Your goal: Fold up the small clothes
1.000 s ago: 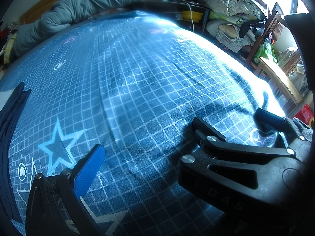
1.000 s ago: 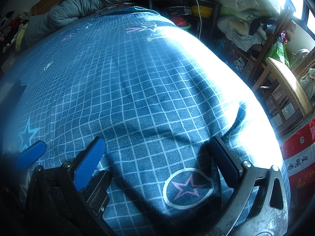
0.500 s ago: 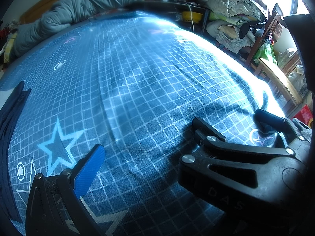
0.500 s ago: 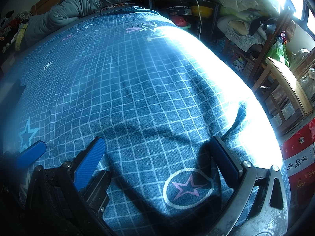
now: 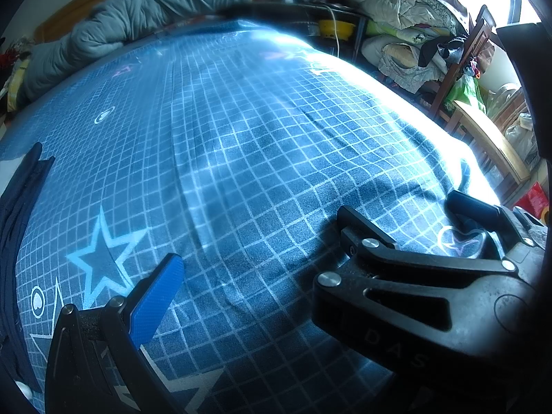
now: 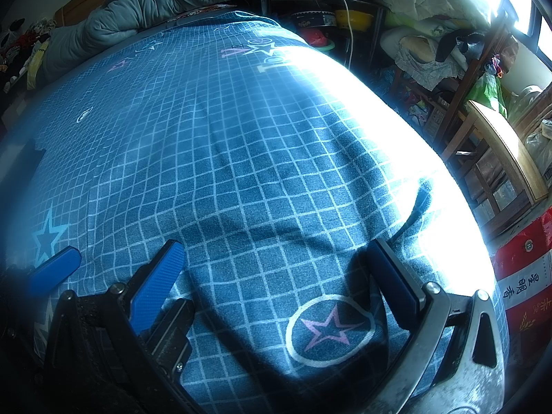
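Right, both claws hang released over the bed (image 5: 262, 145), the left claw (image 5: 255, 276) and right claw (image 6: 276, 276) empty. The dark garment (image 5: 17, 227) lies far left; best reach over and pinch a clean edge, not the sheet.

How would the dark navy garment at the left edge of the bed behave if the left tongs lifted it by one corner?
The dark navy garment would probably hang limp: it lies in soft folds on the checked bedsheet. It looks thin, so likely light. It may drag and bunch rather than slide cleanly, since the sheet looks textured.
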